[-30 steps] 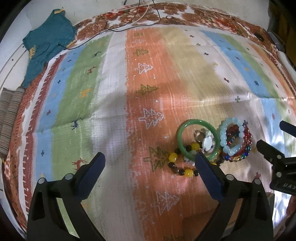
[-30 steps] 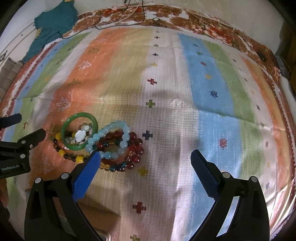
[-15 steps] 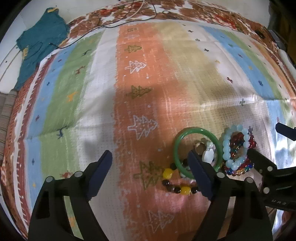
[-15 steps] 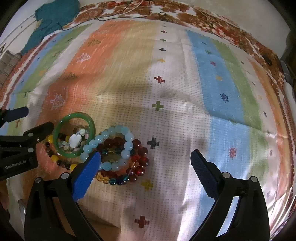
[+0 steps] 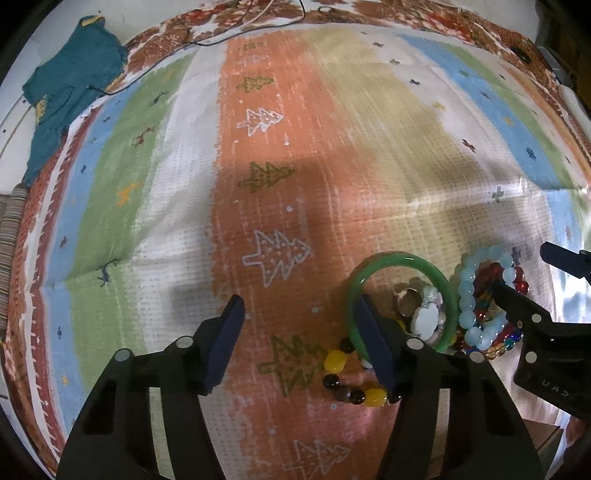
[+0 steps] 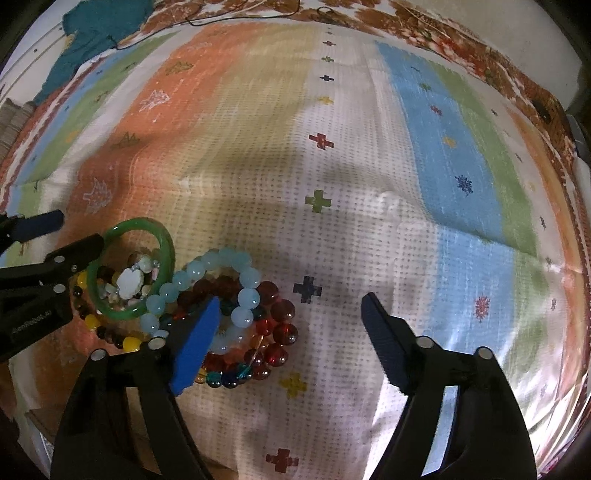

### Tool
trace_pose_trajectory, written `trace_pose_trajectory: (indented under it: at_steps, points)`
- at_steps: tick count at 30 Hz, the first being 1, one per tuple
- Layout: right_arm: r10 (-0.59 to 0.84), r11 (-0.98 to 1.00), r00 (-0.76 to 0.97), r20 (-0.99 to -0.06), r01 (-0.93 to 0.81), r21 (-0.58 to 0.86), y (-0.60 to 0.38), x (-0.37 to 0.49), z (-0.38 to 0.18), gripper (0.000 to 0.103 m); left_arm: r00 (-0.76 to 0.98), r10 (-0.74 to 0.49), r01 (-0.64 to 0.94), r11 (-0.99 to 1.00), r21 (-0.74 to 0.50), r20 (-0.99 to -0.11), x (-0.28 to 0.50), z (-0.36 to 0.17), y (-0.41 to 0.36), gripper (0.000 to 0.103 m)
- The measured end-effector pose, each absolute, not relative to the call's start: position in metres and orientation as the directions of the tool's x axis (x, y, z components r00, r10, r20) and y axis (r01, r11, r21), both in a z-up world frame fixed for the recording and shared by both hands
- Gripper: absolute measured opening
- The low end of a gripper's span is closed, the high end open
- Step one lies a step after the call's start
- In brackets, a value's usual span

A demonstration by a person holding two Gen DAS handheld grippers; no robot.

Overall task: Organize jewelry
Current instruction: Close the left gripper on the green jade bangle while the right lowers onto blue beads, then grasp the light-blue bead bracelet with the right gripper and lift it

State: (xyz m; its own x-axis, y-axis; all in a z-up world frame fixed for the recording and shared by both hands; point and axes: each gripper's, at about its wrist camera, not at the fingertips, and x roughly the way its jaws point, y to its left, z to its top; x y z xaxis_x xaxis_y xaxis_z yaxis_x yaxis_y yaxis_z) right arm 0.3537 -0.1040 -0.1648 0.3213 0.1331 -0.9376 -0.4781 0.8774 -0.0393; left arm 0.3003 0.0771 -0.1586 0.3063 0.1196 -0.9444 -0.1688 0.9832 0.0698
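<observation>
Left tongs (image 5: 299, 339): closing, nothing gripped; green bangle (image 5: 399, 258) at right finger, lower right.
Right tongs (image 6: 291, 325): closing, nothing gripped; beaded bracelets (image 6: 266, 306) at left finger, lower left.

Left wrist view: mounted behind own fingers, aimed steeply down, close over striped cloth (image 5: 280, 122). Right wrist view: same mounting, same steep downward aim, close over same cloth, set further toward blue stripes. Shared ground: green bangle (image 5: 397, 258) (image 6: 166, 240), pale blue bead bracelet (image 5: 467, 295) (image 6: 207, 264), teal garment (image 5: 70, 88) (image 6: 99, 26) at far left corner. Each view catches other gripper at its inner edge.
</observation>
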Motion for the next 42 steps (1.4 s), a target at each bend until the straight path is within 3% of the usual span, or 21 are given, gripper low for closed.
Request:
trace_pose_trajectory:
  at_steps: [5,9,11,14,17,26,42]
  points:
    - [0.156,0.869,0.302,-0.941,-0.495,-0.015,-0.101,0.355,-0.166,0.063,0.281,0.116,-0.158,0.985,0.073,-0.953,0.303,-0.169,0.074,0.057]
    - [0.179,0.861,0.286,-0.942,-0.508,0.01,-0.099,0.356,-0.166,0.052,0.282,0.094,-0.157,0.986,0.051,-0.955,0.303,-0.168,0.075,0.041]
    - [0.194,0.854,0.276,-0.941,-0.519,0.023,-0.095,0.354,-0.166,0.04,0.283,0.085,-0.156,0.987,0.042,-0.955,0.303,-0.168,0.076,0.035]
    - [0.179,0.848,0.292,-0.94,-0.529,-0.003,-0.091,0.352,-0.164,0.03,0.282,0.092,-0.152,0.987,0.051,-0.955,0.303,-0.168,0.075,0.02]
    - [0.178,0.848,0.297,-0.938,-0.53,-0.006,-0.091,0.351,-0.164,0.027,0.283,0.078,-0.151,0.988,0.036,-0.956,0.302,-0.168,0.074,0.008]
    - [0.184,0.827,0.324,-0.928,-0.561,-0.032,-0.092,0.348,-0.16,0.012,0.292,0.095,-0.158,0.986,0.05,-0.952,0.303,-0.166,0.075,0.007]
    - [0.245,0.839,0.36,-0.9,-0.544,0.011,-0.101,0.342,-0.134,0.012,0.341,0.112,-0.177,0.983,0.053,-0.933,0.289,-0.136,0.068,0.007]
